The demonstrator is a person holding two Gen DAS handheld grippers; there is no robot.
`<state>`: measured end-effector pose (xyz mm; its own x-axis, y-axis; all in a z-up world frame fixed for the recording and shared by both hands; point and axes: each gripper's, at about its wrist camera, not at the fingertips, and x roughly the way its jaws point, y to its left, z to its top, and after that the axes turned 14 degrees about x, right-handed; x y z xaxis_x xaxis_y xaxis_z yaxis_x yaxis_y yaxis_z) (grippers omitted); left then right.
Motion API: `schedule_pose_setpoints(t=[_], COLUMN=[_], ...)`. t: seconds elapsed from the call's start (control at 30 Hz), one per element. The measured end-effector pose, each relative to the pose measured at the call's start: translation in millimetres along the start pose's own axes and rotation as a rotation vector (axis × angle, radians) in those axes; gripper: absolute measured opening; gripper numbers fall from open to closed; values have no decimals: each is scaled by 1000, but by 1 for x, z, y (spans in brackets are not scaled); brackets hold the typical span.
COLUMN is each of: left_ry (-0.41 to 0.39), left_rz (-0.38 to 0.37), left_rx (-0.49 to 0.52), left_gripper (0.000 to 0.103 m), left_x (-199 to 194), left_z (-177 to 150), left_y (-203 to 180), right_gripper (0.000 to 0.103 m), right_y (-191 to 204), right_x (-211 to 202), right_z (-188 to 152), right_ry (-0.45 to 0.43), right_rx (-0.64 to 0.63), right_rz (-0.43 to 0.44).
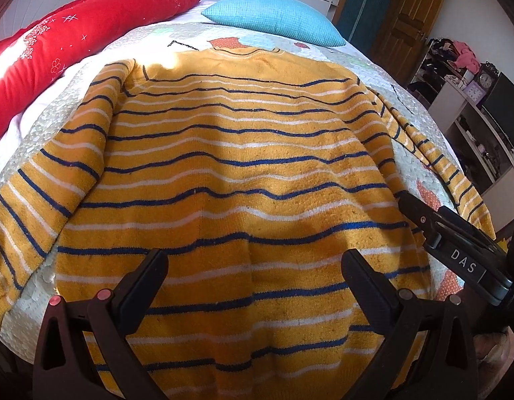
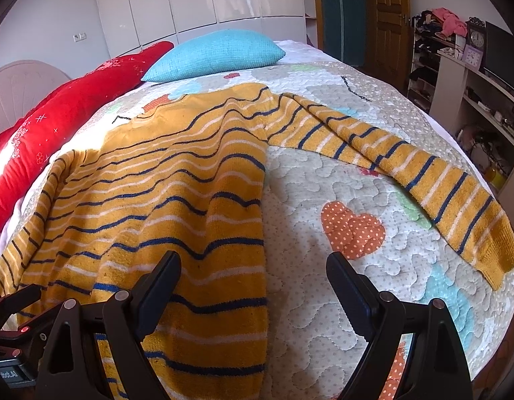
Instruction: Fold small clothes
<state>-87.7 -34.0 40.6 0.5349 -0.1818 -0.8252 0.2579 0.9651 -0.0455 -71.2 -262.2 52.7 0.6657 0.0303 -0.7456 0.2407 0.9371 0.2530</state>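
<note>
A yellow sweater [image 1: 243,173] with blue and white stripes lies spread flat on the quilted bed, collar far, hem near me. Its left sleeve [image 1: 33,193] lies out to the left; its right sleeve [image 2: 407,173] stretches out to the right across the quilt. My left gripper [image 1: 255,260] is open and empty, hovering over the sweater's lower middle. My right gripper [image 2: 253,263] is open and empty over the sweater's right side edge near the hem [image 2: 223,300]. The right gripper also shows in the left wrist view [image 1: 457,243] at the right.
A quilted bedspread [image 2: 323,300] with orange hearts covers the bed. A blue pillow [image 2: 216,55] and a red cushion [image 2: 73,113] lie at the far end. Shelves with clutter and clocks [image 2: 473,50] stand to the right. White wardrobes [image 2: 206,0] line the back wall.
</note>
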Motion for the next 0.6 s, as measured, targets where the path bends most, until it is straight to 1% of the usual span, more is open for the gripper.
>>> schedule_pose_setpoints(t=[0.37, 0.6], left_ry=[-5, -2], left_rz=[-8, -16], left_rx=[-8, -37], left_gripper=[103, 103], left_x=[-2, -2], left_z=[-1, -3], left_y=[2, 12], right_gripper=[92, 92], right_y=[3, 9], right_x=[-3, -6], right_z=[0, 1], right_ry=[2, -4], right_rx=[-7, -24], right_rz=[-13, -16])
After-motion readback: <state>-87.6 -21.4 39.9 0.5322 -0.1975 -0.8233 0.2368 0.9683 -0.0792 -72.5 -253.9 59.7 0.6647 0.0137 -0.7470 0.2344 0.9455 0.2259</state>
